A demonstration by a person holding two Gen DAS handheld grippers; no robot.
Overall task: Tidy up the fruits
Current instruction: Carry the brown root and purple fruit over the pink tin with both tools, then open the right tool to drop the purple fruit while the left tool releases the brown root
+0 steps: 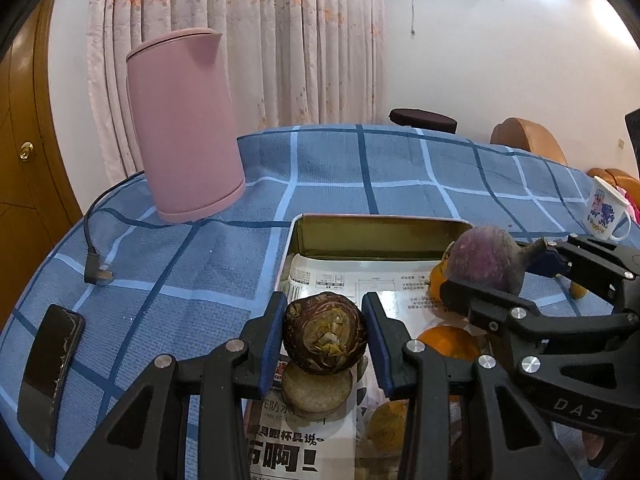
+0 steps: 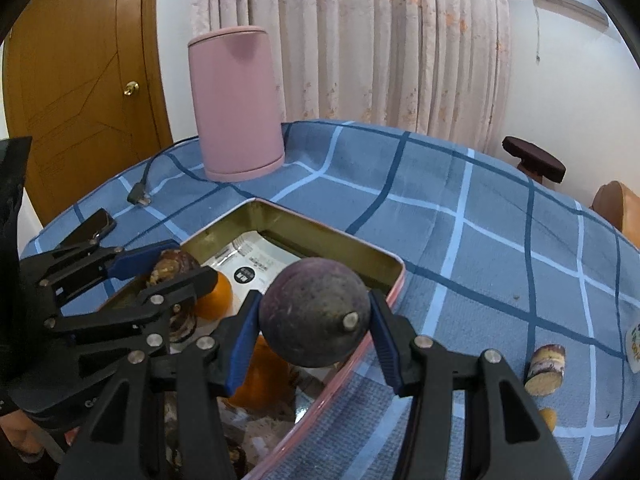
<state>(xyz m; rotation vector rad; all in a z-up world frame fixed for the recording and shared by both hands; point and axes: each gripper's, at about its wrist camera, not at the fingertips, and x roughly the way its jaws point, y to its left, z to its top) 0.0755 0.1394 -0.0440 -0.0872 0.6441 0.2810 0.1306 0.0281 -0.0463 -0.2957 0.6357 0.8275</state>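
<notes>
Left wrist view: left gripper (image 1: 325,334) jaws are gripping brown scaly round taro (image 1: 325,334) over pink-rimmed metal tin (image 1: 376,236); right gripper (image 2: 314,316) jaws are clamping purple round turnip (image 2: 314,312), hanging at lower centre above tin's edge.

Pink kettle (image 1: 184,128) on a blue checked tablecloth (image 1: 400,176) (white and navy lines).

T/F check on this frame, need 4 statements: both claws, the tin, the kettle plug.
1. The left claw grips a brown taro root. True.
2. The right claw is empty. False: it holds a purple round turnip.
3. The tin tray is lined with printed paper. True.
4. The pink kettle is plugged in. False: its plug lies loose on the checked cloth.
</notes>
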